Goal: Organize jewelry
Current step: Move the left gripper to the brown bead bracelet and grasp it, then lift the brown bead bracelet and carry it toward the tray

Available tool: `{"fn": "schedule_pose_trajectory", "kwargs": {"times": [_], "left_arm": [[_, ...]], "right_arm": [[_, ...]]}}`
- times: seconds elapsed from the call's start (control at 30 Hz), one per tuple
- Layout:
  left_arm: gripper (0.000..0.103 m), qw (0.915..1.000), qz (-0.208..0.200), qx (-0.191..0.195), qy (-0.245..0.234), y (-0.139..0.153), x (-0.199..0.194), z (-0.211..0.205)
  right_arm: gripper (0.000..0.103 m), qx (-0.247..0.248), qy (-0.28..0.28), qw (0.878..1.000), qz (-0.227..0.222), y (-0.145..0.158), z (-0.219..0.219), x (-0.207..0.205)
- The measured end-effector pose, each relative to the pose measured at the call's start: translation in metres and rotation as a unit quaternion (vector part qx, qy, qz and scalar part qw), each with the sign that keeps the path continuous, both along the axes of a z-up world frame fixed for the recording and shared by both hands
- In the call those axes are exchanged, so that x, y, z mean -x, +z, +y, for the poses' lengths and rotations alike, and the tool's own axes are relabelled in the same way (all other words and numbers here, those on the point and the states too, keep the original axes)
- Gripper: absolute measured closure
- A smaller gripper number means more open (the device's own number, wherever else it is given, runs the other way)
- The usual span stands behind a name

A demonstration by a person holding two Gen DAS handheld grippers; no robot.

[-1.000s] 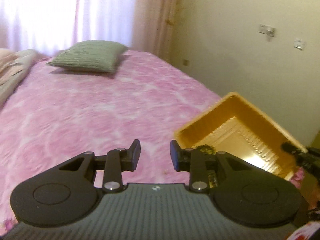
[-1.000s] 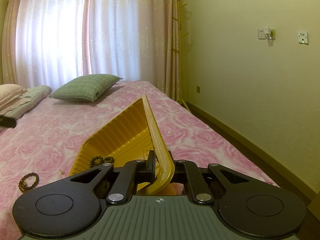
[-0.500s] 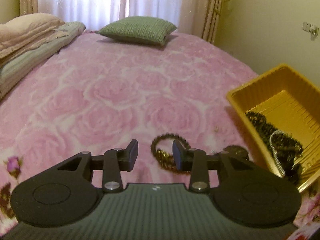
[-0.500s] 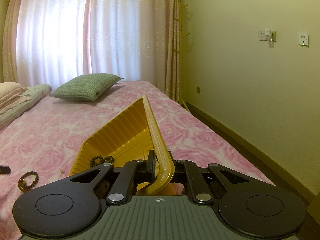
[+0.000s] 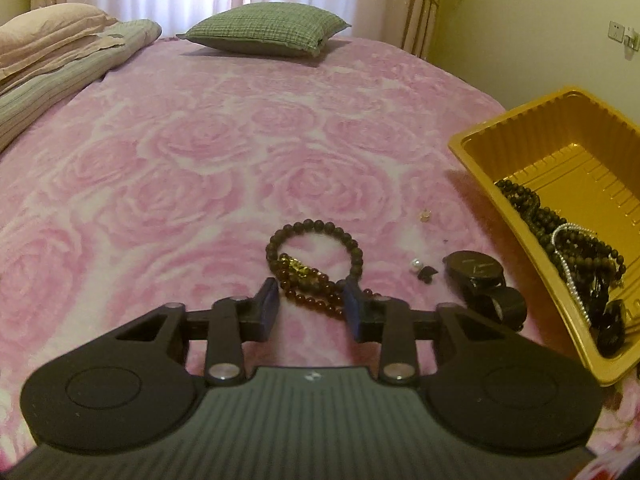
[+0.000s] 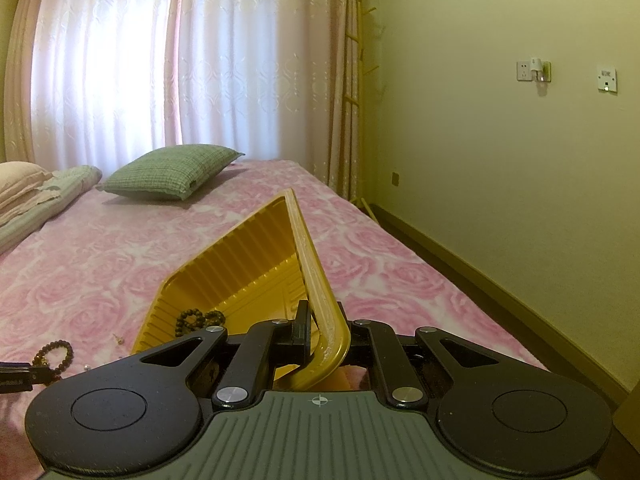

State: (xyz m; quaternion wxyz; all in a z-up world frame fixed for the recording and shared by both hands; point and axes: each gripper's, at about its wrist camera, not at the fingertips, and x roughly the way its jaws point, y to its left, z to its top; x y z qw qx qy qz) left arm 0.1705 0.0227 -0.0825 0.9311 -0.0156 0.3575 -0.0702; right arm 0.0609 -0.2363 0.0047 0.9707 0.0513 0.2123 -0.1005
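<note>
A dark beaded bracelet [image 5: 316, 258] lies on the pink rose-patterned bed [image 5: 192, 168], looped over a second strand of reddish-brown beads with a small gold charm [image 5: 298, 270]. The near end of this little heap sits between the jaws of the left gripper [image 5: 311, 306]: the reddish beads run across the gap and reach the right-hand finger, while the far arc of the dark loop lies beyond the fingertips. The jaws are spread, and they have just been closing in on the beads; the left finger stands clear of the strand, so there is no pinch yet.

Just to the right of the bracelet lie a small pearl [image 5: 416, 266], a tiny dark piece beside it, and a black watch [image 5: 478, 276] with its strap curled toward the gripper. A small pale earring [image 5: 425, 214] rests farther out on the bed.

Beyond the watch stands the golden tray [image 5: 476, 156], already holding dark bead strands and a string of white pearls [image 5: 570, 276] piled along its near wall. The right gripper [image 6: 320, 338] has its jaws pressed together on the tray's near corner rim, tilting it so its open side faces the bracelet.

A green checked pillow [image 5: 264, 34] lies at the far end of the bed, with folded bedding [image 5: 52, 60] at the left and curtains behind.
</note>
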Motion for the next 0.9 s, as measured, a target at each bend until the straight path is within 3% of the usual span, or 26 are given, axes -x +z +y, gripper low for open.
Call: {"fn": "schedule_pose_trajectory", "kwargs": {"times": [0.07, 0.17, 0.53, 0.9], "left_arm": [[0.09, 1.0, 0.007, 0.001, -0.007, 0.0, 0.0, 0.003], [0.099, 0.9998, 0.01, 0.001, -0.017, 0.002, 0.001, 0.007], [0.099, 0.9997, 0.004, -0.018, -0.018, 0.017, 0.02, 0.029], [0.099, 0.9989, -0.02, -0.022, -0.036, 0.061, 0.017, 0.038]], "right_arm": [[0.094, 0.0, 0.0, 1.0, 0.0, 0.0, -0.001, 0.0], [0.094, 0.0, 0.0, 1.0, 0.0, 0.0, -0.001, 0.0], [0.094, 0.002, 0.002, 1.0, -0.001, 0.0, -0.004, 0.0], [0.094, 0.004, 0.003, 1.0, -0.001, -0.001, 0.001, -0.002]]}}
